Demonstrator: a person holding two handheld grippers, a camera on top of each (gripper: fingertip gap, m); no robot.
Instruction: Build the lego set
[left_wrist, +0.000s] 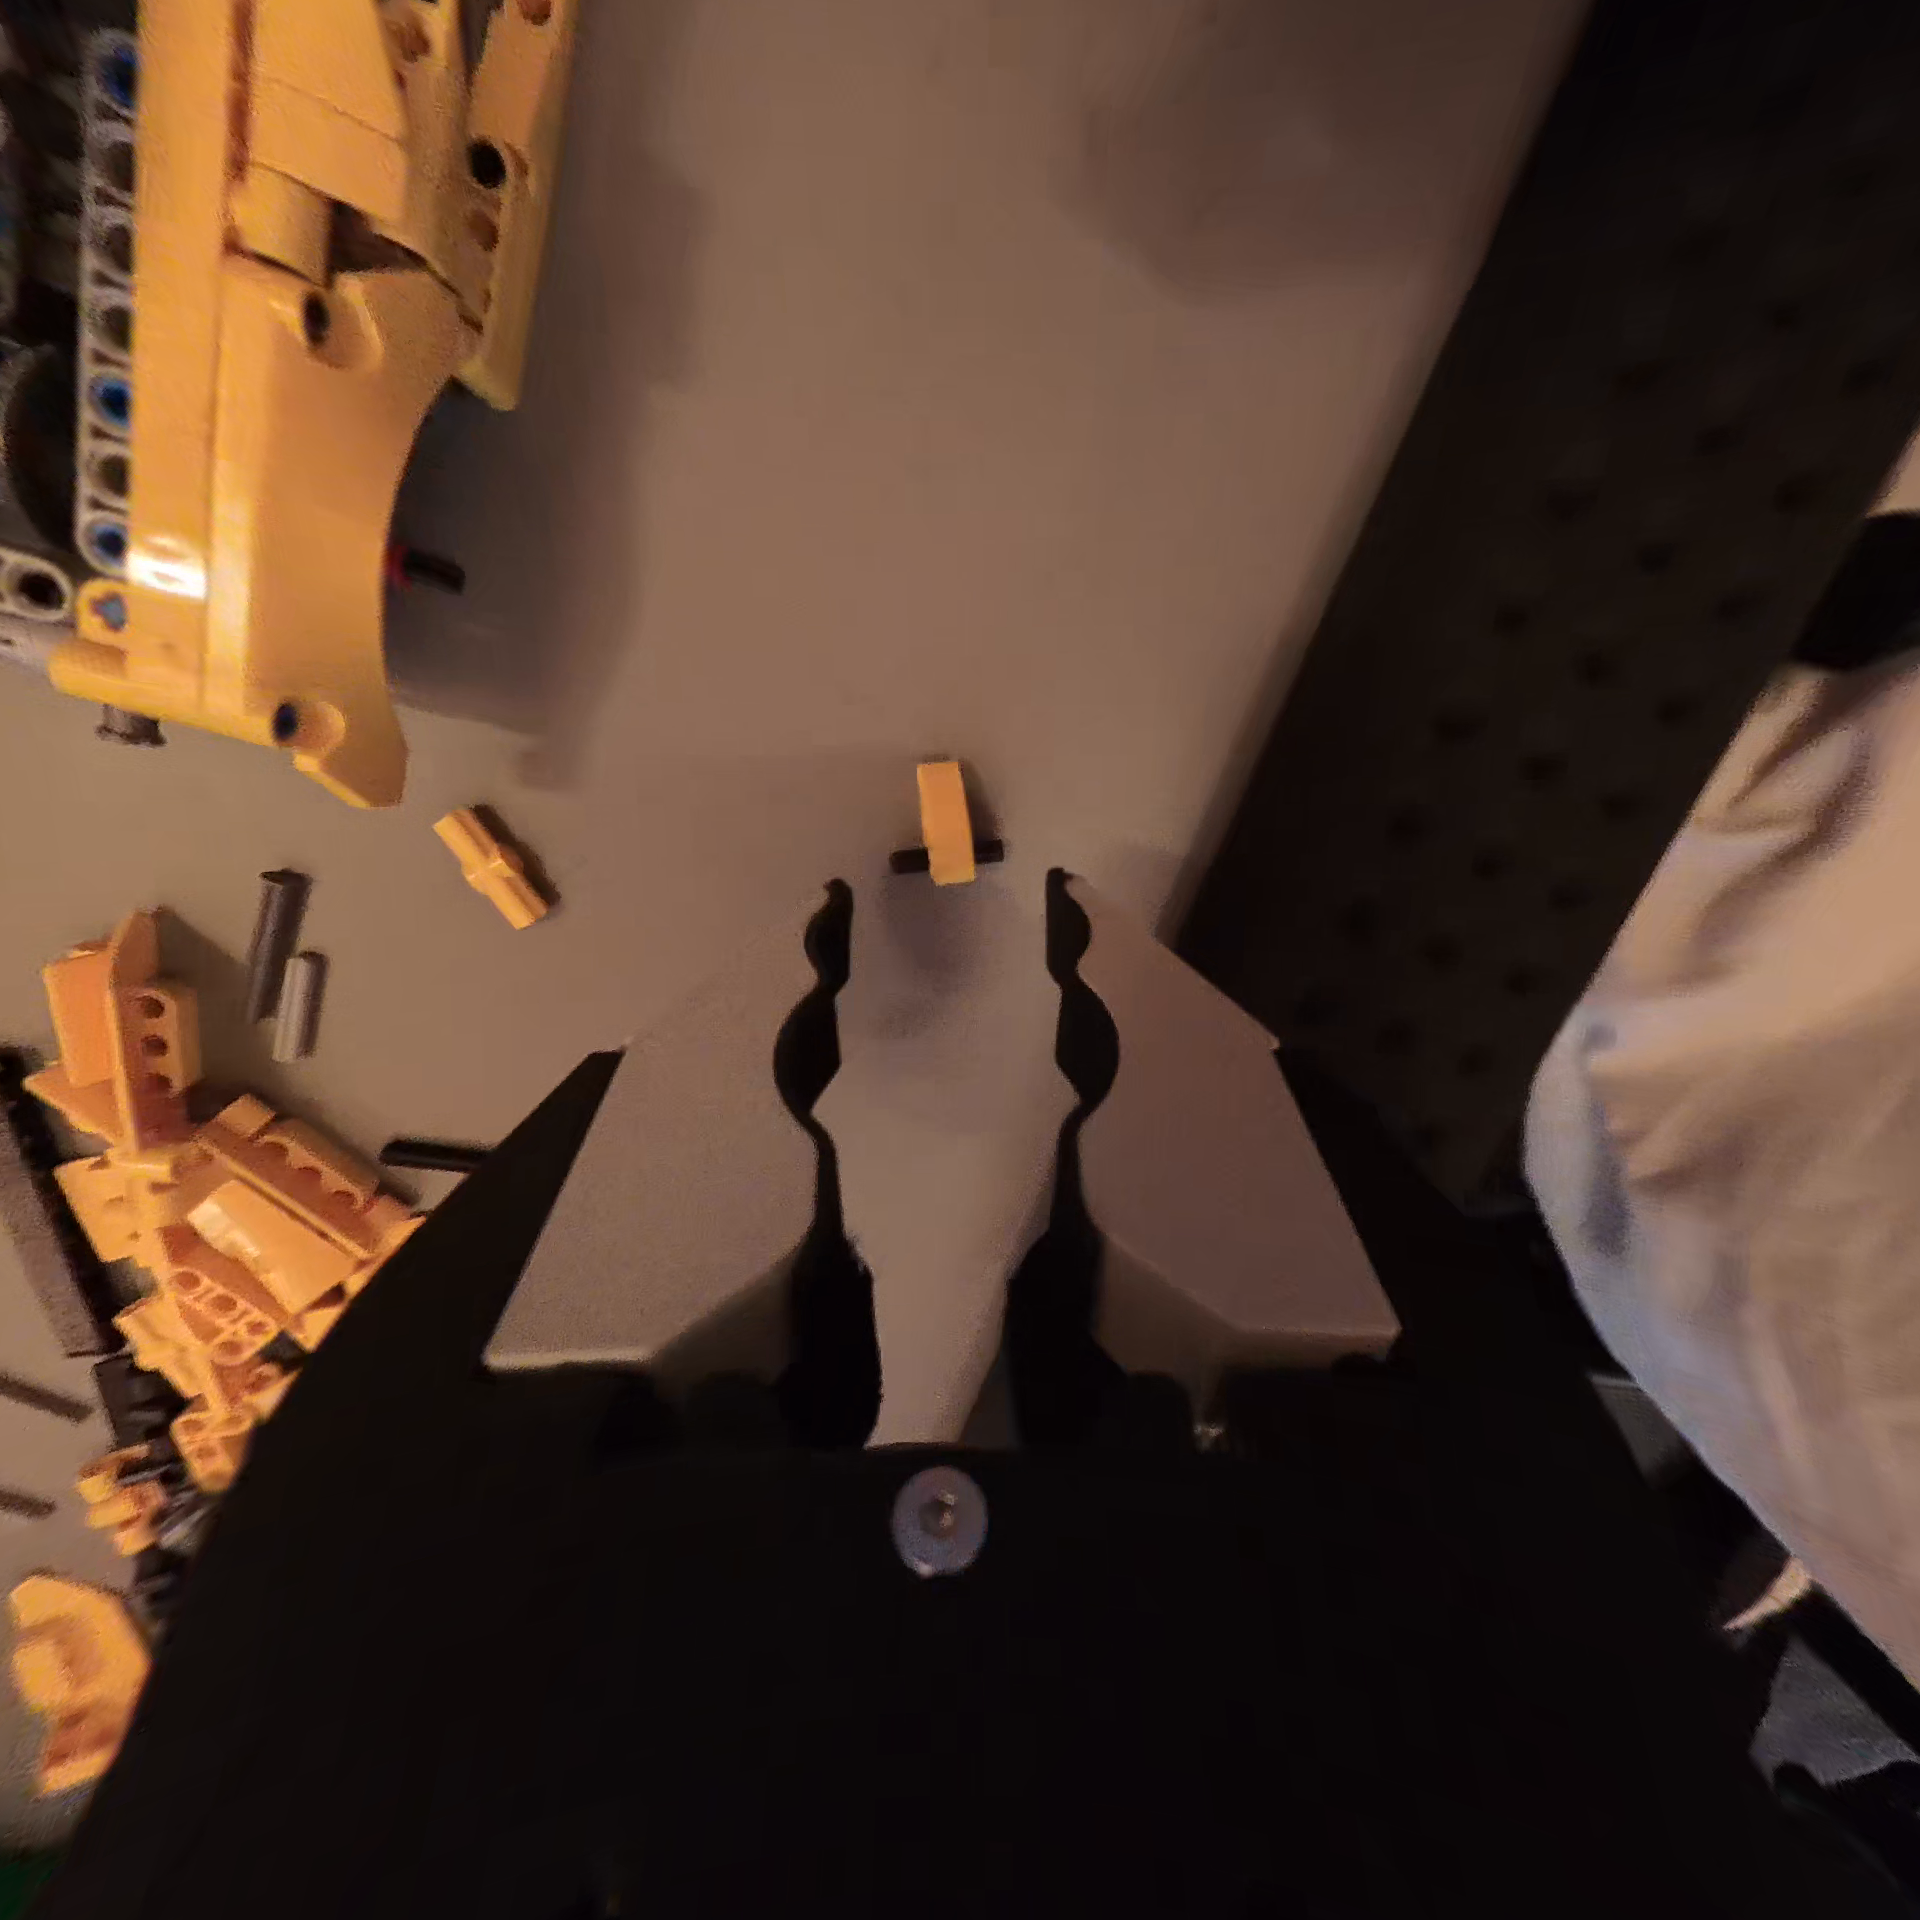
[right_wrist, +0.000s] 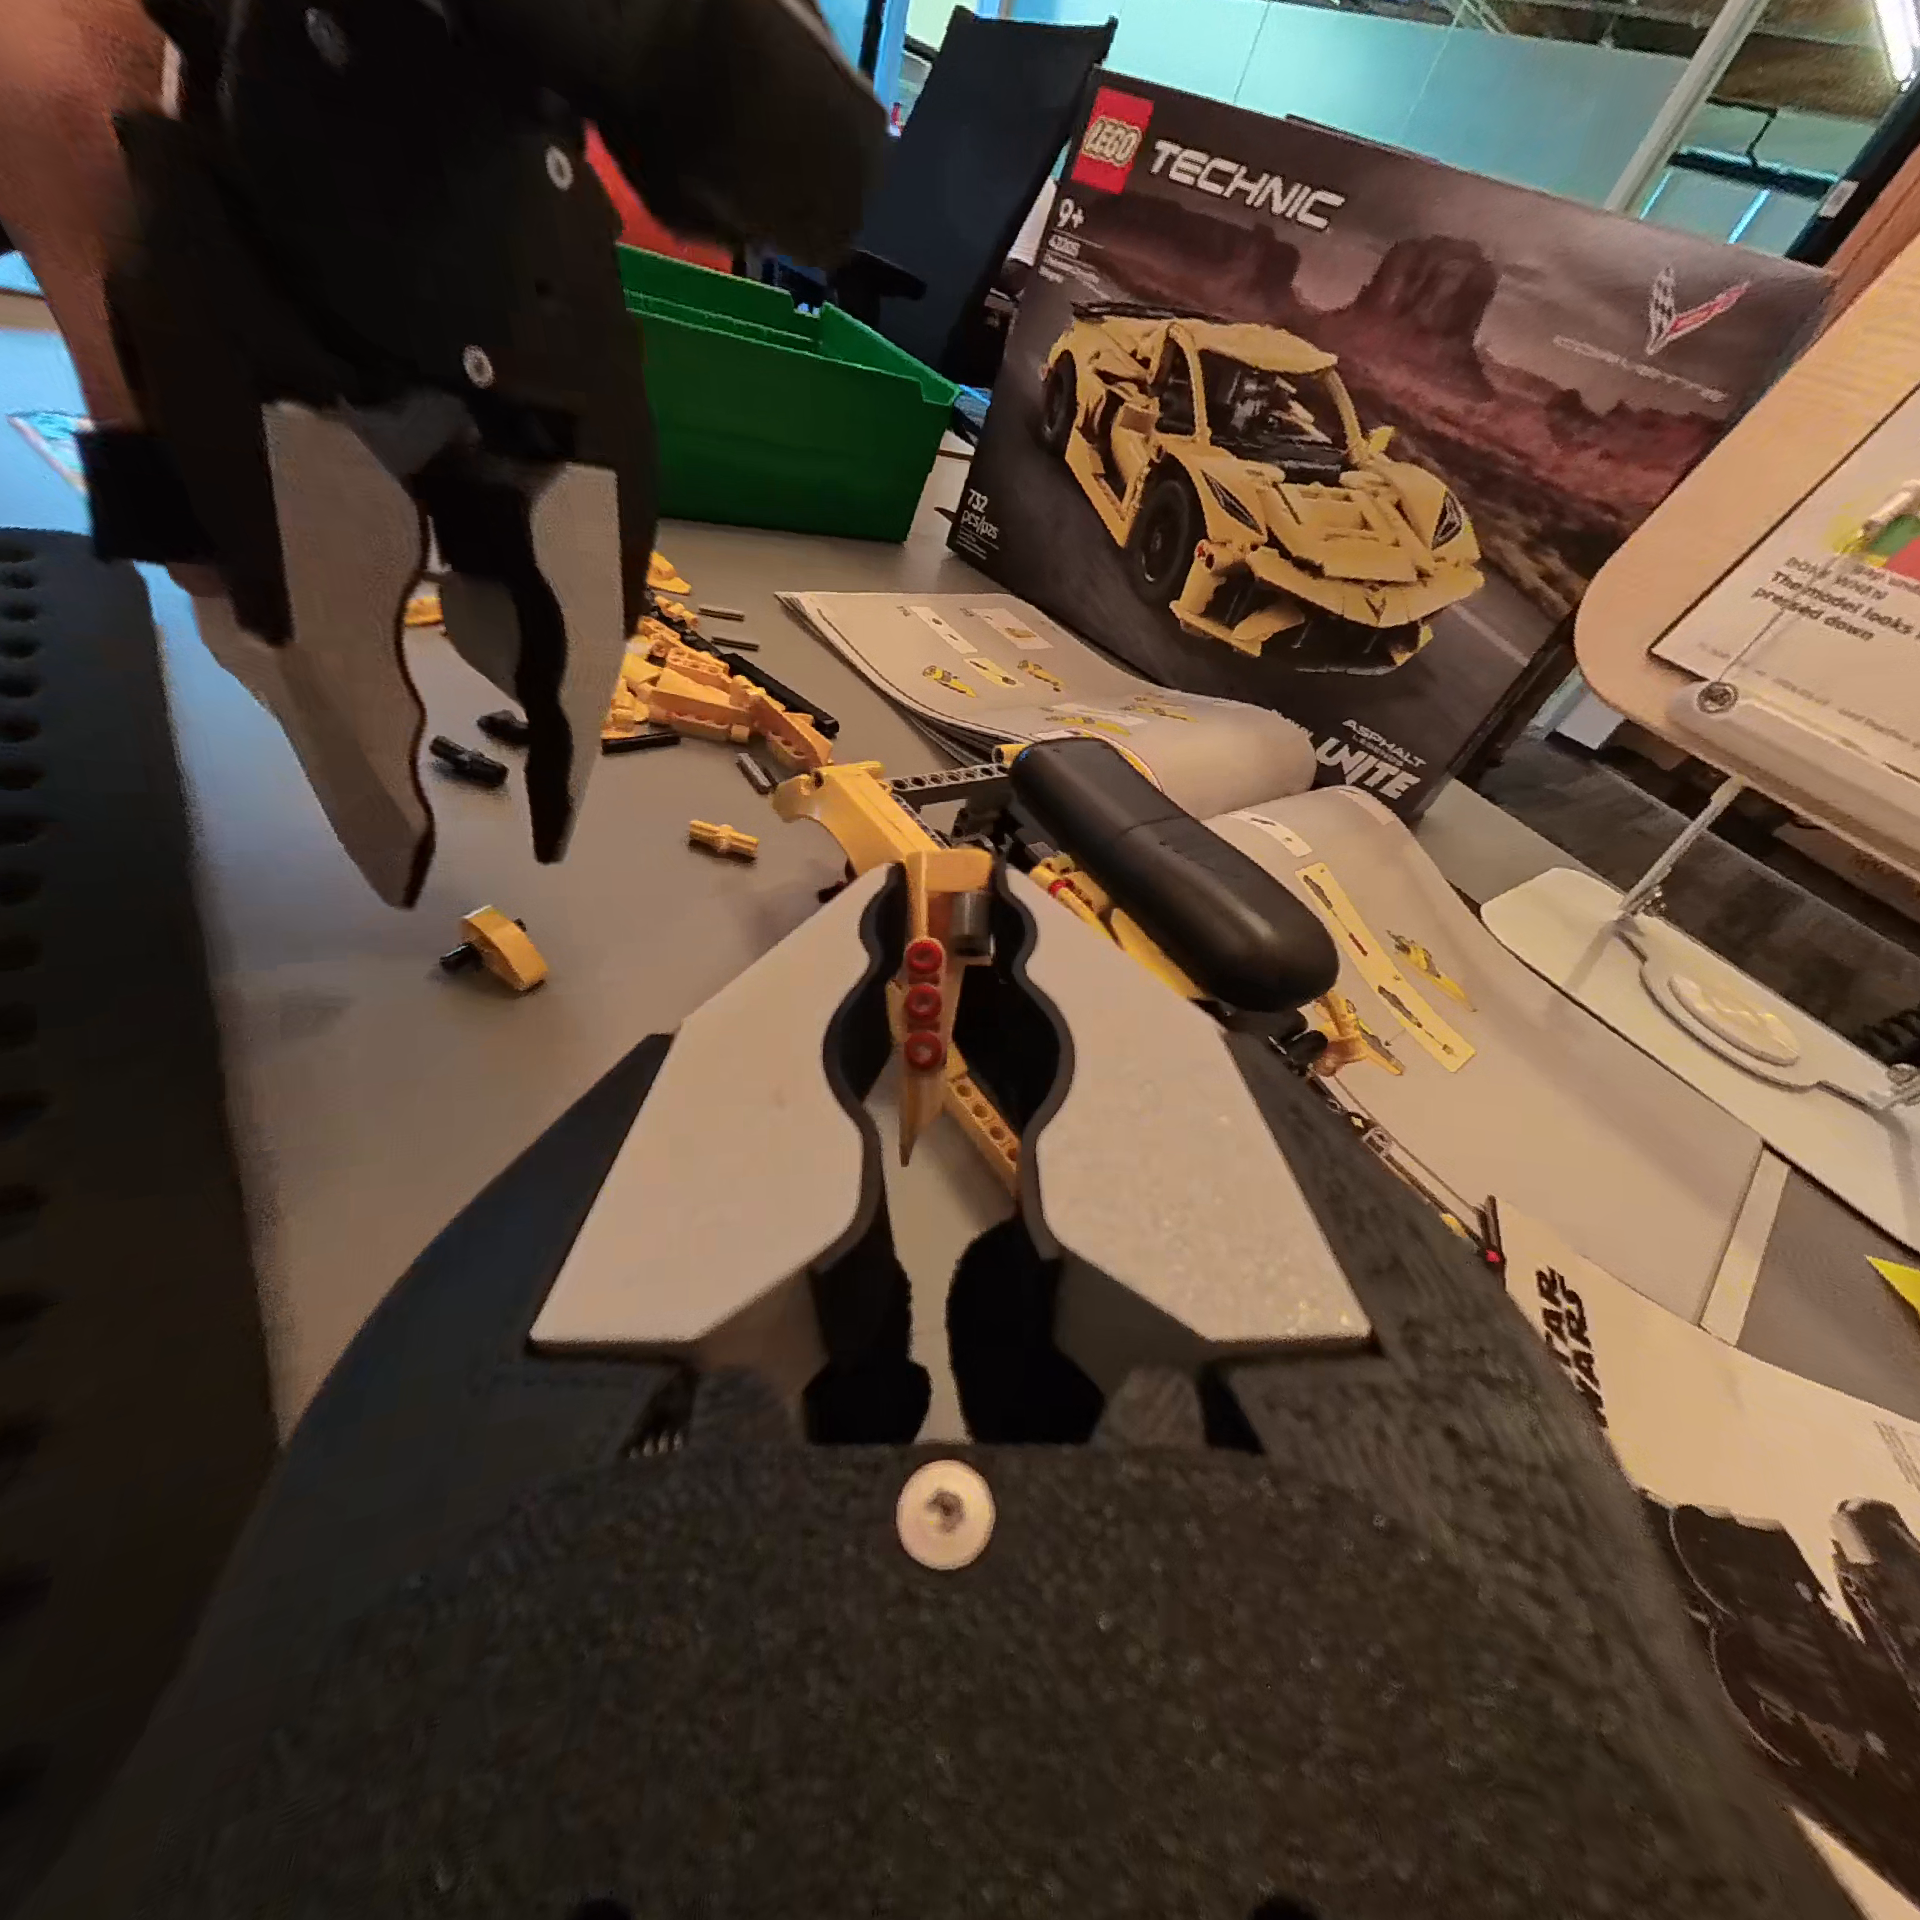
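While my left gripper hangs above the grey table, its jaws stand well apart with nothing between them. Just ahead of its fingertips lies a small yellow piece on a black pin, resting on the table and touching neither finger. In the right wrist view the same piece lies below and just beside the left gripper, which points downward at a tilt.

My right gripper has its jaws drawn close on the yellow car assembly: a narrow yellow beam with three red pin ends stands between the fingers, and both tips sit against the part. I cannot tell how firmly it is clamped.

Outward from the tools:
- A short yellow connector lies to the left of the small piece, apart from it.
- Two grey tubes lie beside the connector.
- A heap of loose yellow parts sits at the left edge.
- An open instruction booklet lies behind the assembly.
- The set's box stands upright behind the booklet.
- A green bin stands left of the box
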